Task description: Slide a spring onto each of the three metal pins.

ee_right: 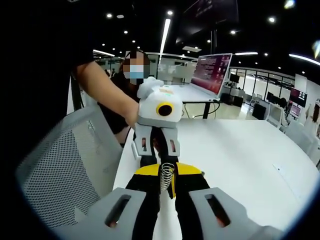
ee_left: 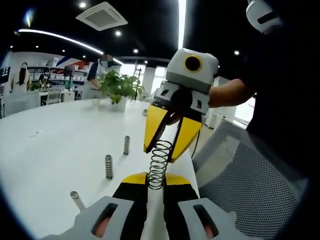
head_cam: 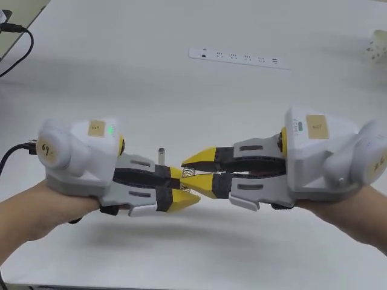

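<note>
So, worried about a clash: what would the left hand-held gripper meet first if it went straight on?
The right hand-held gripper, probably: its yellow jaws face it closely, straddling the far end of the coiled metal spring the left hand-held gripper holds.

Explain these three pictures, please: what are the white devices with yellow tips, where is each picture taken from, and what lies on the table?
They are hand-held grippers; a person holds them. The head view looks down from the person's headset; each round picture comes from a camera on one gripper. The left gripper pinches one end of a spring; the right gripper has its jaws around the other end, grip unclear. On the white table are two pins carrying springs, one bare pin and, farther off, a power strip.
</note>
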The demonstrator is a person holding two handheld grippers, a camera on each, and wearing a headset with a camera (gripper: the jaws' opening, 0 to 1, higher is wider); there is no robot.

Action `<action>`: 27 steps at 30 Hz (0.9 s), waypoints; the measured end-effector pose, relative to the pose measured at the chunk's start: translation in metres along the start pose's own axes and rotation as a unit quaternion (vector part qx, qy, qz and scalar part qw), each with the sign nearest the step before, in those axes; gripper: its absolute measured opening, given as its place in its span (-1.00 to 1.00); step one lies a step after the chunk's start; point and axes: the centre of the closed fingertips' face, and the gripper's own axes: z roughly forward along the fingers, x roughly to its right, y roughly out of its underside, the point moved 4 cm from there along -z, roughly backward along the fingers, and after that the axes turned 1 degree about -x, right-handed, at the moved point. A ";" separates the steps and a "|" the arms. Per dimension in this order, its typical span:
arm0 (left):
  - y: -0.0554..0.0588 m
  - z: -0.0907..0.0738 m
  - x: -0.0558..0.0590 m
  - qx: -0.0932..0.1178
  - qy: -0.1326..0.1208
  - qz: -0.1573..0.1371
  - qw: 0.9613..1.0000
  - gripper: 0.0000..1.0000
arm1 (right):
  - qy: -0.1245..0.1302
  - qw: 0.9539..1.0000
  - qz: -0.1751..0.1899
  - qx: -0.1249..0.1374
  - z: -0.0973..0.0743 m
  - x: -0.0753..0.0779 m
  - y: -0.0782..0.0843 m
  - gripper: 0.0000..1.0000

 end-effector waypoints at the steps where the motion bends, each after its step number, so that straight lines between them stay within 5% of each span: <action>1: -0.001 0.000 0.000 0.001 0.000 0.000 1.000 -0.95 | 0.000 1.000 -0.001 0.000 0.000 0.000 -0.001 -0.86; 27: -0.005 -0.010 -0.002 0.030 -0.020 -0.022 0.999 -0.78 | 0.000 0.999 -0.027 -0.018 0.006 0.002 -0.010 -0.86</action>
